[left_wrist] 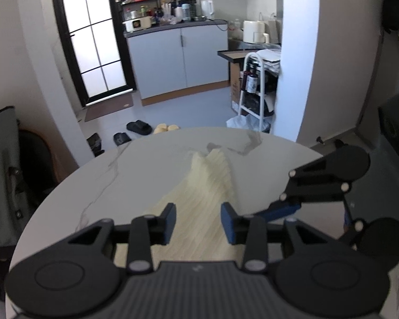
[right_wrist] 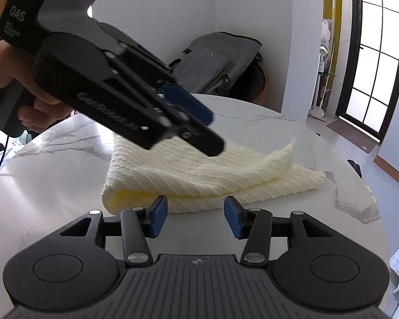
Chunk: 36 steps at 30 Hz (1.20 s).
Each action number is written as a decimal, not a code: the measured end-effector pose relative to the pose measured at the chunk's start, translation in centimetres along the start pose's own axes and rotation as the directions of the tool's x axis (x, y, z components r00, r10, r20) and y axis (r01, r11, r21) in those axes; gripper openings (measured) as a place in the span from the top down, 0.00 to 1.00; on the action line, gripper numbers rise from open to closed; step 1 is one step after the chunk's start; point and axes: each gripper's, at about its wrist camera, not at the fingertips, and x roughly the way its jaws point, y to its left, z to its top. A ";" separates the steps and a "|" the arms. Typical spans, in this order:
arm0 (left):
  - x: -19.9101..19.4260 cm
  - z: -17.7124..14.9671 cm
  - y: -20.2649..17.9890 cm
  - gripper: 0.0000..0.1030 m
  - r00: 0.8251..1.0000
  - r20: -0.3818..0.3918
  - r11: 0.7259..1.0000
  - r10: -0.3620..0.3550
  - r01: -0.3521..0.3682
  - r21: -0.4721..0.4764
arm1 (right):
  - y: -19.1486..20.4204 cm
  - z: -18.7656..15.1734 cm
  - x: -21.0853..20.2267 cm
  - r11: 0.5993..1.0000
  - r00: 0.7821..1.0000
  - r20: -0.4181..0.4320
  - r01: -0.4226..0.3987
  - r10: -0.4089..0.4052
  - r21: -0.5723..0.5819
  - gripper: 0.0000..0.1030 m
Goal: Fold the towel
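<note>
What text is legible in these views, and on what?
"DAS": rear housing of the left gripper, right wrist view.
Smaller print under it: blurred, unreadable.
Embossed word along its side: too blurred to read.
Bottle labels and counter packaging, left wrist view: too small.

The marble table (right_wrist: 53, 191) lies bare around the folded towel (right_wrist: 199, 175), with open passage along its left and right edges. The left gripper (right_wrist: 210, 133) hangs over the towel, blocking approach from above. The right gripper (right_wrist: 195, 218), jaws apart, faces the towel's near edge unobstructed.
</note>
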 end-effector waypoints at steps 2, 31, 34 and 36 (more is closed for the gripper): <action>-0.6 -0.7 0.1 0.61 1.000 0.001 1.000 0.018 -0.018 -0.021 | -0.1 0.0 -0.1 1.000 1.000 0.003 0.010 -0.010 0.004 0.50; -9.3 -10.6 -1.9 0.23 0.961 0.204 0.922 0.188 -0.101 -0.375 | 1.1 0.3 0.1 1.000 1.000 0.018 -0.004 0.004 0.028 0.50; -9.8 -11.6 -1.9 0.17 0.957 0.195 0.915 0.213 -0.126 -0.383 | 1.3 0.3 0.2 0.999 1.000 0.021 0.000 0.000 0.034 0.50; -10.0 -12.3 -2.2 0.15 0.956 0.188 0.910 0.225 -0.137 -0.392 | 1.6 0.4 0.2 1.000 1.000 0.022 0.001 -0.002 0.025 0.50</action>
